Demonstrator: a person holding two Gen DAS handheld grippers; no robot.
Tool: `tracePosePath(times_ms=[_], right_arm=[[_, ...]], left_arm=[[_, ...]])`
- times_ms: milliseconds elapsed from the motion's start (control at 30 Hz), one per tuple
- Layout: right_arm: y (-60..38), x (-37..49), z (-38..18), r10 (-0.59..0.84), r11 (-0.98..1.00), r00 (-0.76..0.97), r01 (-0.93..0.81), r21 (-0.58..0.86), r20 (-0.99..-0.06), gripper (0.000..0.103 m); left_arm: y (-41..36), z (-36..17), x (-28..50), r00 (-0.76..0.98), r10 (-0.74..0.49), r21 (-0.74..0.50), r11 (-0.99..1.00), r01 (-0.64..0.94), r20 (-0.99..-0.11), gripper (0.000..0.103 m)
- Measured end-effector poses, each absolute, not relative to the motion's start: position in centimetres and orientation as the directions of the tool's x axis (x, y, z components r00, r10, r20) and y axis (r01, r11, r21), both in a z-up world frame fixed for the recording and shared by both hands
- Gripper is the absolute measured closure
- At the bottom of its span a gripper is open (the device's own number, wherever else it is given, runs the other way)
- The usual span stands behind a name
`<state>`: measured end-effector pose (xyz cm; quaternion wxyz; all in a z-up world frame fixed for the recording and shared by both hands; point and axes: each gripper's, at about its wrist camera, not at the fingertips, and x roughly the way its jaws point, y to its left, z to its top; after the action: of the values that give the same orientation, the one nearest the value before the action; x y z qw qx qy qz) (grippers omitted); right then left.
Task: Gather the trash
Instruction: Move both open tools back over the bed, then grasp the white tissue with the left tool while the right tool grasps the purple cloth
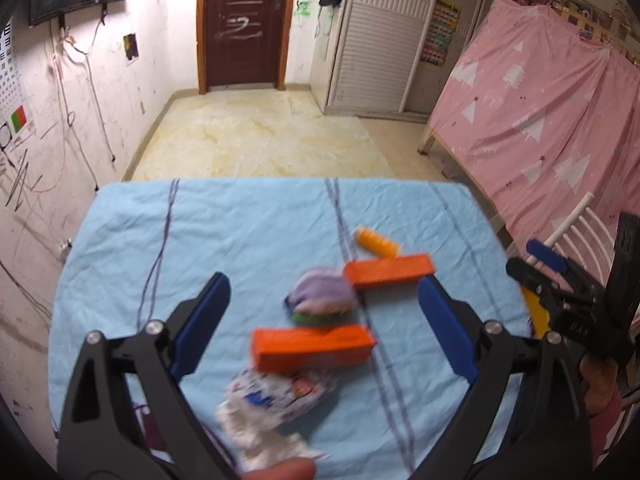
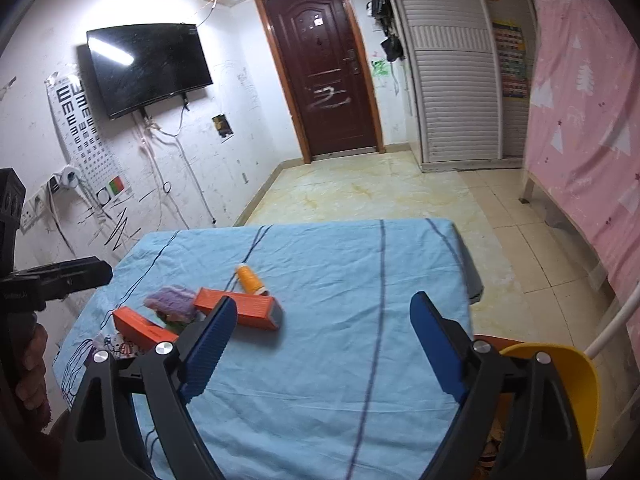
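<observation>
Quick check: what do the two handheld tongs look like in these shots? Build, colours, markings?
Both match. The left tongs and right tongs have glossy black plastic frames with triangular cut-outs, silver round pivot screws, and two long blue ribbed pads on the fingers. Seen from the left view, the right unit's black body carries small pale lettering, too blurred to read. No cables visible. No sleeve can be made out at either hand.

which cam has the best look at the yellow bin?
Right wrist view. The yellow bin shows its curved rim and inner wall at the table's right edge, partly behind the right gripper, whose jaws stand open. The left wrist view shows only a yellow sliver behind that gripper.
</observation>
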<state>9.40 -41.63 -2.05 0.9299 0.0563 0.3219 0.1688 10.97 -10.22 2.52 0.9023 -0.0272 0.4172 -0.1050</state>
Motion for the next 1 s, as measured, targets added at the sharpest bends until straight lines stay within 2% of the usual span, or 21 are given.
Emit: tracePosePath(times_ms=[433,667,867,967,1000], right_arm=[[-34.7,10.3,-2.2,0.417,0.902,0.672,-0.388,0.190,-0.612,0.021],[-31.0,10.6,-2.4,0.472,0.868,0.625,-0.452,0.206,-0.622,0.021],[-27.6,10.9,-2.8,0.506,0.837,0.577,-0.507,0.204,-0.642,0.021],[-26.0,11.2,-3.2,0.491,0.836,0.567,-0.521,0.173,-0.661,0.021],[-25.4,11.3,-3.4,0.487,0.835,0.566,-0.525,0.164,-0.665,0.021]], left_arm=[[-5.8,-1.0,6.6,0.548,-0.190,-0.114,0.979,0.169,-0.814,0.013],[-6.8,-3.0,4.2,0.524,-0.147,-0.028,0.973,0.228,-0.839,0.023],[-7.0,-4.5,4.4,0.494,-0.147,-0.020,0.967,0.255,-0.857,0.049],[-7.2,-4.6,4.4,0.491,-0.183,-0.037,0.956,0.292,-0.851,0.071],[-7.3,-4.5,4.2,0.497,-0.187,-0.030,0.951,0.306,-0.847,0.074]])
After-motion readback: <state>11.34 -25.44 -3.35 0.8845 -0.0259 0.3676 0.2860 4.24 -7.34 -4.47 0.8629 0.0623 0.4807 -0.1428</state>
